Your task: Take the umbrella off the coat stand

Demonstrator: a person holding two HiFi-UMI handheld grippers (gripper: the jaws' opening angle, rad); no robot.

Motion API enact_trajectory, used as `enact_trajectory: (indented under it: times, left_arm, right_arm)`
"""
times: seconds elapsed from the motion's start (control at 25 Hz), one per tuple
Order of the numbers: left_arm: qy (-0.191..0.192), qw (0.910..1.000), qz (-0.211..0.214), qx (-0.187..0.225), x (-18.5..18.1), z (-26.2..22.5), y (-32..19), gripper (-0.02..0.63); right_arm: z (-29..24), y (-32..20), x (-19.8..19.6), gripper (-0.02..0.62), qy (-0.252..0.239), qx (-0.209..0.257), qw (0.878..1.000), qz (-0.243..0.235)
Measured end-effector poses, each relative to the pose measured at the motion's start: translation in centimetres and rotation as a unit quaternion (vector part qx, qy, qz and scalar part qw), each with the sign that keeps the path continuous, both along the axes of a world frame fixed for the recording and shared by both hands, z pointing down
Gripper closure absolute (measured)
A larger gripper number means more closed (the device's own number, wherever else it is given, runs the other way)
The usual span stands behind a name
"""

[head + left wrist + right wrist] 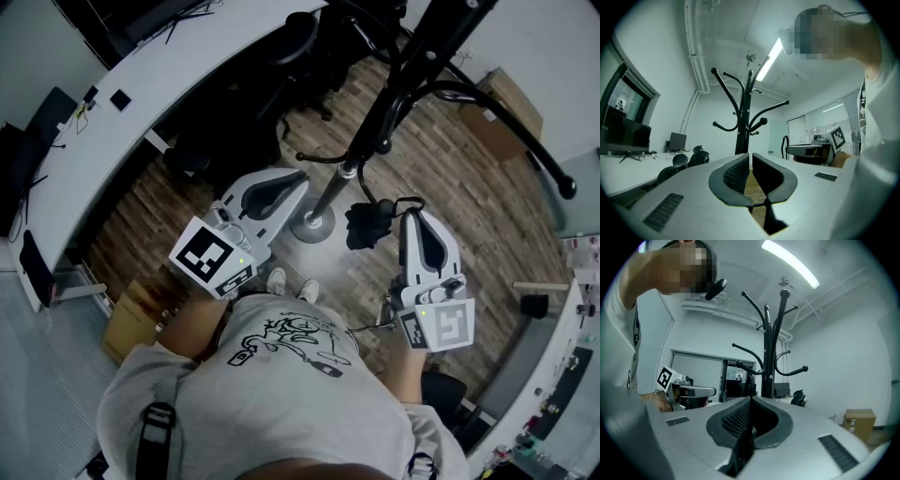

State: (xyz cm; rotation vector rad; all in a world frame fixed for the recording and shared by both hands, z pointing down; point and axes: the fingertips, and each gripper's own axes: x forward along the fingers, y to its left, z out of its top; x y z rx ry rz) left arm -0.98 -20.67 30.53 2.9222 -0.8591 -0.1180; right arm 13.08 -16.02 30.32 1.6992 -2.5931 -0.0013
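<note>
The black coat stand (375,117) rises in front of me from a round base (313,226); its bare hooks show in the left gripper view (742,126) and the right gripper view (768,362). A small folded black umbrella (367,225) hangs off the stand at the tip of my right gripper (410,210). That gripper (751,399) is shut, with a dark strip of the umbrella (739,453) pinched between its jaws. My left gripper (302,178) is held left of the pole, and its jaws (750,156) are shut on nothing.
A long curved white desk (141,103) with black office chairs (300,47) runs along the far left. One cardboard box (511,108) sits behind the stand, another (136,319) by my left side. A second desk edge (562,375) lies at the right.
</note>
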Motion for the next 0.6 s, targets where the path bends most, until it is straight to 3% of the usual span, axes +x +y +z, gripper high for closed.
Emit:
enact_trajectory:
  times: [0.6]
  left_arm:
    - [0.001, 1.0000, 0.006, -0.003, 0.45, -0.03, -0.15, 0.578]
  right_arm:
    - [-0.41, -0.15, 0.40, 0.580, -0.001, 0.005, 1.000, 0.003]
